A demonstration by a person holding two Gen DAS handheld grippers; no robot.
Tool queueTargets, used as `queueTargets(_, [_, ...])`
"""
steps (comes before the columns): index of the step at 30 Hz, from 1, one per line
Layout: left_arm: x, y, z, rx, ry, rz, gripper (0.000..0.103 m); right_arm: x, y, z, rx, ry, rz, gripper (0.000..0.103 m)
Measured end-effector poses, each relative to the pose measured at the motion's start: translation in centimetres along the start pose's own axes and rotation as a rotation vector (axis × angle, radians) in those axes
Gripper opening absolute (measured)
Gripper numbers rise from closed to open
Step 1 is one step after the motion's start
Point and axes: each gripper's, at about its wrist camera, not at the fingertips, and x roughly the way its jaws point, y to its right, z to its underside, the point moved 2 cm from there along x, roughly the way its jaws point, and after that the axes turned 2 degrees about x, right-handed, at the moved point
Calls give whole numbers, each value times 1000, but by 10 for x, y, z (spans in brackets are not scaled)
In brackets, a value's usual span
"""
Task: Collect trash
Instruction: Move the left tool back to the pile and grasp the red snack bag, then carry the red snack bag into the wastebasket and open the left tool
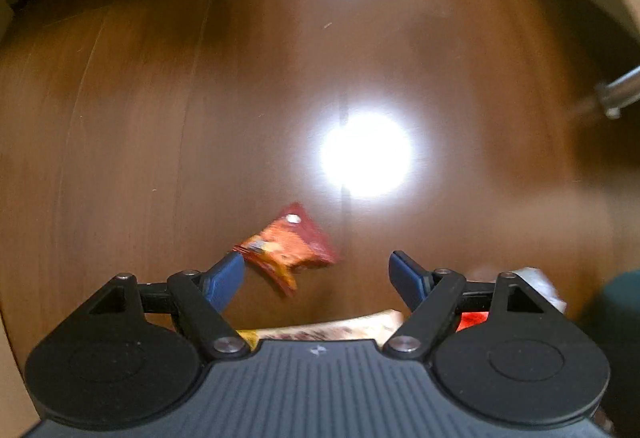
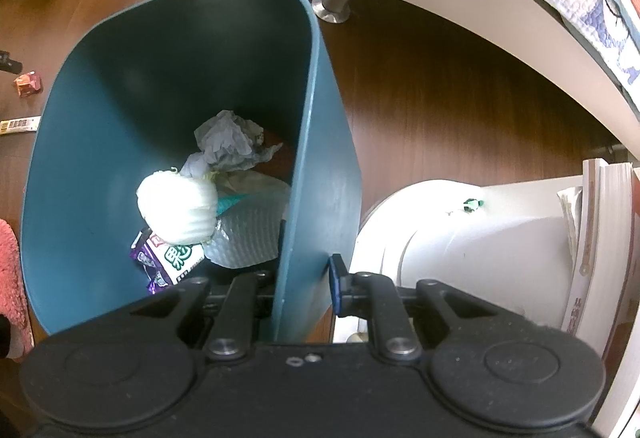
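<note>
In the left wrist view my left gripper (image 1: pixel 316 262) points down at the wooden floor, jaws wide apart and nothing between them. A crumpled orange-red wrapper (image 1: pixel 288 242) lies on the floor just ahead of the left blue pad (image 1: pixel 226 280). In the right wrist view my right gripper (image 2: pixel 300 286) is shut on the near wall of a teal bin (image 2: pixel 120 78), one finger inside and one outside. The bin holds crumpled grey paper (image 2: pixel 228 142), a white foam ball (image 2: pixel 176 210), a purple packet (image 2: pixel 168 258) and a silver bag (image 2: pixel 248 234).
A cream wrapper (image 1: pixel 320 328) lies under the left gripper. Left of the bin, a small red wrapper (image 2: pixel 28 84) and a flat strip packet (image 2: pixel 20 125) lie on the floor. A bed frame with a metal leg (image 2: pixel 332 2), a white round object (image 2: pixel 440 238) and books (image 2: pixel 600 238) stand right.
</note>
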Motion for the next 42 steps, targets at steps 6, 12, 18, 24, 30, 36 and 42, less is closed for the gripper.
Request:
queueTargets(6, [28, -8, -9, 70, -32, -2, 79, 4, -4, 1, 4, -13, 17, 16])
queueTargets(12, [42, 6, -6, 359, -65, -24, 79, 4, -7, 0, 4, -27, 26, 16])
queueTargets(18, [62, 5, -1, 414, -81, -68, 79, 6, -10, -2, 18, -18, 14, 16])
queueTargets(24, [60, 11, 10, 407, -53, -76, 75, 7, -11, -2, 2, -23, 27, 16])
queueTargets(30, [52, 14, 26, 382, -47, -45, 42, 8, -14, -2, -1, -25, 32, 16])
queueTargets(36, [41, 18, 44, 341, -21, -41, 39, 7, -13, -1, -5, -18, 36, 16])
queueTargets(42, [3, 31, 53, 356, 20, 4, 39, 4, -13, -1, -5, -6, 30, 16])
